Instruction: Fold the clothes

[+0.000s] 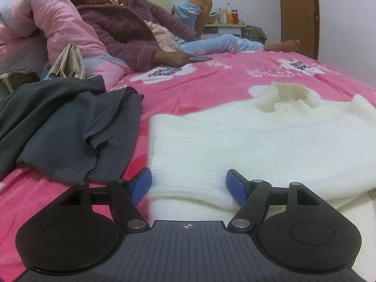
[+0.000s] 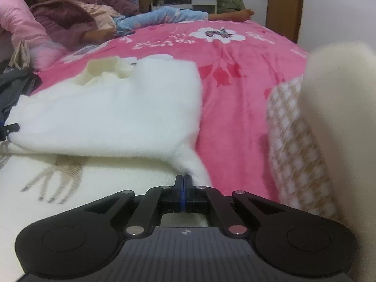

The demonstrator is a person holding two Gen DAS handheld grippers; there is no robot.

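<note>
A white knit sweater (image 1: 270,141) with a roll neck lies flat on the pink flowered bedspread (image 1: 211,77). My left gripper (image 1: 189,185) is open at the sweater's near left corner. Its blue pads (image 1: 141,185) stand on either side of the folded edge without squeezing it. In the right wrist view the same sweater (image 2: 105,112) stretches from the left, and its near right corner narrows to a point at my right gripper (image 2: 184,181). That gripper is shut, with the pads together on the corner. A black part of the left gripper (image 2: 11,128) shows at the left edge.
A dark grey garment (image 1: 58,122) is heaped left of the sweater. A person in a purple jacket (image 1: 122,23) lies across the far side of the bed against a pink quilt (image 1: 47,23). A cream blanket (image 2: 70,176) lies near me, and fluffy cream-and-checked fabric (image 2: 329,117) rises on the right.
</note>
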